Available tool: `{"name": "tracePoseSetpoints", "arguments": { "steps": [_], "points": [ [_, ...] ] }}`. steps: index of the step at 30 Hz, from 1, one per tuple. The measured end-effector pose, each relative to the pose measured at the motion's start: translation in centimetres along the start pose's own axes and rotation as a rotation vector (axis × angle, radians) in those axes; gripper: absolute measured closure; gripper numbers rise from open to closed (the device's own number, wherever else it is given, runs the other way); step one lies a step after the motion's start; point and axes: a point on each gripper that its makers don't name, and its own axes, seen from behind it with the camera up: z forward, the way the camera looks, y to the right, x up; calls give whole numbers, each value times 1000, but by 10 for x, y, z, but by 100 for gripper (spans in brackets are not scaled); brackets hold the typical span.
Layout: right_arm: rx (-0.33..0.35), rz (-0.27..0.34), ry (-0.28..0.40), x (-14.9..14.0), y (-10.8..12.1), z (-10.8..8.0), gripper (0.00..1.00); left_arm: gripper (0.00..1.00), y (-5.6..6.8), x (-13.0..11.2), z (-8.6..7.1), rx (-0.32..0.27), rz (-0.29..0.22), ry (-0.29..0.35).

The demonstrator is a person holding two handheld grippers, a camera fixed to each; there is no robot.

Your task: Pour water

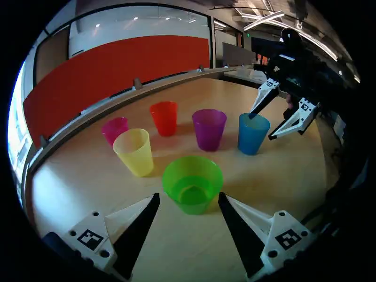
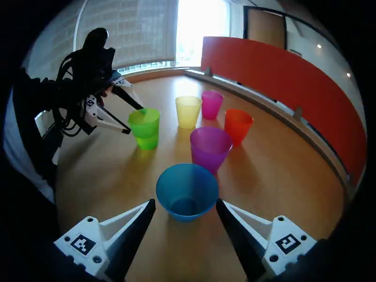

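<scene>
A green cup (image 1: 191, 185) stands upright on the wooden table between the spread fingers of my left gripper (image 1: 188, 194); the fingers flank it without touching. In the right gripper view, a blue cup (image 2: 187, 190) stands just as upright between the fingers of my right gripper (image 2: 185, 201), which is open too. Farther off, the left gripper view shows the right gripper (image 1: 260, 126) astride the blue cup (image 1: 252, 133). The right gripper view shows the left gripper (image 2: 134, 121) at the green cup (image 2: 144, 128). Whether either cup holds water I cannot tell.
Yellow (image 1: 135, 151), pink (image 1: 115, 129), orange (image 1: 164, 117) and purple (image 1: 208, 128) cups stand in a cluster between the two grippers. A red panel (image 1: 117, 70) runs along the table's far rim (image 1: 141, 89). The purple cup (image 2: 210, 148) stands just behind the blue one.
</scene>
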Motion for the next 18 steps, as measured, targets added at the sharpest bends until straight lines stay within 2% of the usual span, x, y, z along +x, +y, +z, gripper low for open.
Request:
{"name": "tracePoseSetpoints", "arguments": {
  "steps": [9, 18],
  "points": [
    [-33, 16, -1, -12, -1, -16, 0, 8, -2, -7, -17, 26, -6, 2],
    [-77, 43, 11, -19, 2, -33, 0, 8, -12, -14, -35, 93, -31, 12]
  ]
}}
